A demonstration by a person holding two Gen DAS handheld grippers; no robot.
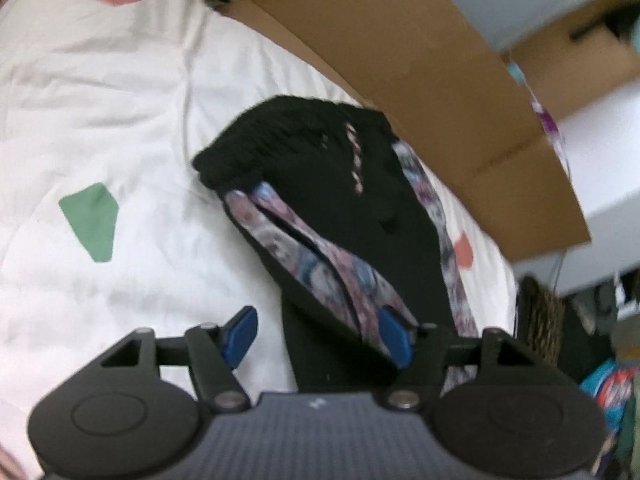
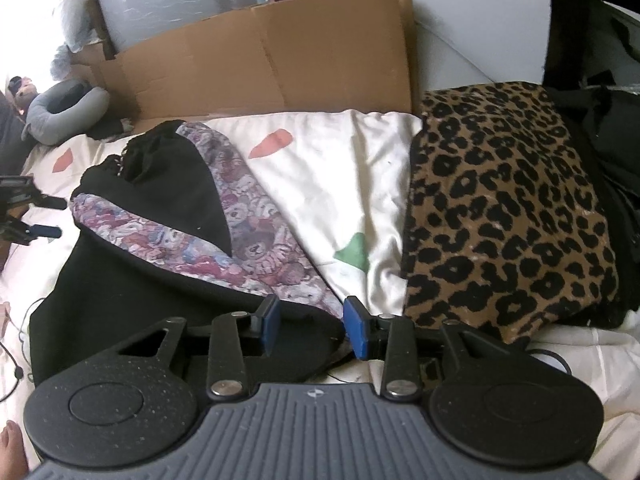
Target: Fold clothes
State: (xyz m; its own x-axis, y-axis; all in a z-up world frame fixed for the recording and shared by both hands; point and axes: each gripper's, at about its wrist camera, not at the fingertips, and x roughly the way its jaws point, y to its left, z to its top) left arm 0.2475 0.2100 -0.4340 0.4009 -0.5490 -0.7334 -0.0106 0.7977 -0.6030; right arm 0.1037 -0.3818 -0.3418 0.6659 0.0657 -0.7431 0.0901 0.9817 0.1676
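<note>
I see a white bedsheet with pink and green patches (image 2: pixel 352 168) filling most of both views. A brown cardboard sheet (image 2: pixel 272 64) stands along its far edge, across the upper middle of the right wrist view and upper right of the left wrist view. A folded leopard-print brown and black blanket (image 2: pixel 504 208) lies at right centre of the right wrist view, on the sheet. The black garment with teddy-bear-print lining (image 2: pixel 168 216) lies left of centre there, partly folded over, lining showing in a band; in the left wrist view it runs from centre down to the bottom middle. A grey U-shaped neck pillow (image 2: pixel 60 108) sits at the upper left.

My right gripper (image 2: pixel 312 330), bottom centre, is released: blue pads apart, over the garment's near edge, not pressing it. My left gripper (image 1: pixel 320 338) is also released, jaws wide; the garment passes between them, but whether the right pad touches it I cannot tell through the blur.
</note>
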